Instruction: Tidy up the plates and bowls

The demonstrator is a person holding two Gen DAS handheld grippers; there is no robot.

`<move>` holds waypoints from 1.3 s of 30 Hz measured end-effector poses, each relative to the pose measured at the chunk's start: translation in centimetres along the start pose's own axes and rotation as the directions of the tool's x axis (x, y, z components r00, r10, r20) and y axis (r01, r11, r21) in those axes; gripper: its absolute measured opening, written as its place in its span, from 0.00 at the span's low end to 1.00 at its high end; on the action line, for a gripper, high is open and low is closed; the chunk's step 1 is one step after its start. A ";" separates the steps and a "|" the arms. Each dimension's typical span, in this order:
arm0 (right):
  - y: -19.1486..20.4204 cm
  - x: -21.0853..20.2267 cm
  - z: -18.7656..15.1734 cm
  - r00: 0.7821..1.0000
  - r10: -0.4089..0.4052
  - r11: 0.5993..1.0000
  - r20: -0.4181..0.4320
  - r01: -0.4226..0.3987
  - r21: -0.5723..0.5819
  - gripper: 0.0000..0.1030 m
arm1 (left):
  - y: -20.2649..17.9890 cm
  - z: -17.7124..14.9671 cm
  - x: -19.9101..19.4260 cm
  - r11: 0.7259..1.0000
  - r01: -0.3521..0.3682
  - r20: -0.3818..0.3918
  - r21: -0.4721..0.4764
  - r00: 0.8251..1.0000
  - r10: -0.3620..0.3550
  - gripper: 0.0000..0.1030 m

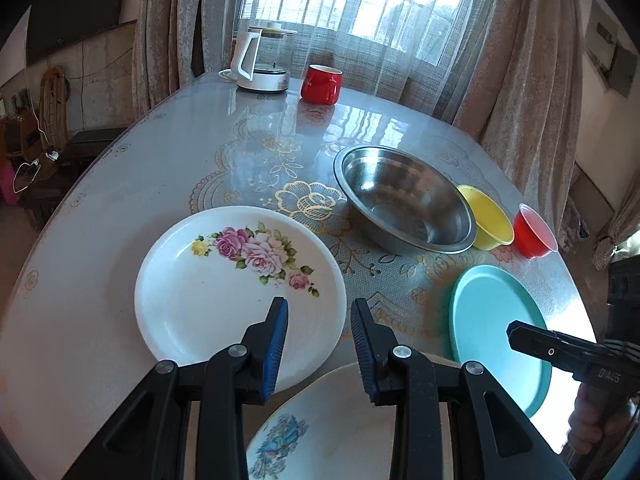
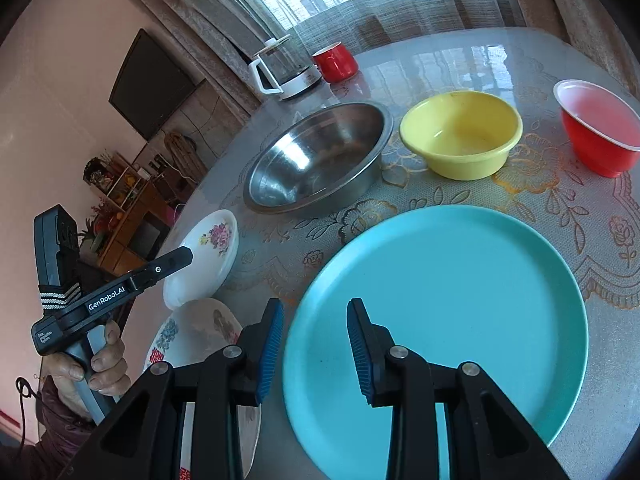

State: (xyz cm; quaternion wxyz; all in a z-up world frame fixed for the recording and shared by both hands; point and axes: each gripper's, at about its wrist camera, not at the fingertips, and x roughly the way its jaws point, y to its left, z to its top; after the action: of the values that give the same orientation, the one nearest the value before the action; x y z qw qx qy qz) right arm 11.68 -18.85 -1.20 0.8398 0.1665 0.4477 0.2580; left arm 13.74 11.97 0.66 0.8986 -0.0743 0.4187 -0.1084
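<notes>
Table (image 1: 120,208): three plates (image 1: 240,284), three bowls (image 1: 404,204), kettle (image 1: 262,60), mug (image 1: 321,84).

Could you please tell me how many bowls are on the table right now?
3, in a row: a stainless steel bowl on the left, a yellow plastic bowl in the middle, a small red plastic bowl on the right. None looks hidden.

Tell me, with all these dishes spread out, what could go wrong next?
The blue-flowered plate lies at the near table edge under the left hand-held gripper; a nudge might tip it off. The glossy table cover looks slippery, so the teal plate may slide. The red cup sits near the far rim.
</notes>
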 end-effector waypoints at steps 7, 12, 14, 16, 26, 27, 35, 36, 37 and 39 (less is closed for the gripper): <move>2.8 2.2 -1.3 0.997 0.044 0.996 -0.059 -0.048 -0.075 0.32 | 5.4 -4.7 -3.1 0.995 -0.005 0.014 -0.100 1.000 0.006 0.32; 4.4 3.6 -0.9 0.994 0.060 0.995 -0.095 -0.067 -0.072 0.32 | 8.9 -6.6 -4.3 0.979 -0.016 0.025 -0.204 0.999 0.021 0.32; 5.1 4.1 -0.1 0.993 0.056 0.996 -0.100 -0.063 -0.064 0.37 | 9.9 -6.8 -4.3 0.972 -0.018 0.023 -0.236 0.999 0.024 0.32; 6.0 5.0 0.9 0.991 0.070 0.996 -0.112 -0.075 -0.048 0.37 | 10.8 -6.6 -4.2 0.964 -0.019 0.024 -0.265 0.999 0.026 0.32; 8.4 12.2 4.2 0.979 0.019 1.000 -0.201 -0.023 -0.017 0.37 | 12.7 -3.0 -2.8 0.957 0.001 0.049 -0.291 0.999 0.014 0.32; 8.3 12.8 4.3 0.978 0.010 1.000 -0.210 -0.011 -0.004 0.37 | 12.9 -2.7 -2.5 0.956 -0.003 0.046 -0.293 0.999 0.017 0.32; 8.1 15.9 5.1 0.969 -0.020 1.000 -0.248 0.022 0.002 0.28 | 13.1 -1.0 0.9 0.962 -0.008 -0.004 -0.273 1.000 0.007 0.32; 8.2 16.1 5.3 0.968 -0.022 1.000 -0.250 0.022 -0.004 0.27 | 13.1 -0.9 1.4 0.964 -0.015 -0.014 -0.266 1.000 0.011 0.32; 8.3 16.4 5.4 0.967 -0.029 1.000 -0.251 0.026 -0.014 0.25 | 13.0 -0.8 1.9 0.965 -0.014 -0.022 -0.262 1.000 0.008 0.30; 9.0 16.6 5.6 0.967 -0.054 0.998 -0.248 0.042 -0.052 0.24 | 12.5 -0.5 2.2 0.970 -0.017 -0.019 -0.241 1.000 0.013 0.28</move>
State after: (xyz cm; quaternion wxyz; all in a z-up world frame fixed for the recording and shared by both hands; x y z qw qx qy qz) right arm 21.57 -2.17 -4.57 0.7865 0.1023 0.5476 0.2667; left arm 16.38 23.45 -4.13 0.8801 -0.1787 0.4369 -0.0507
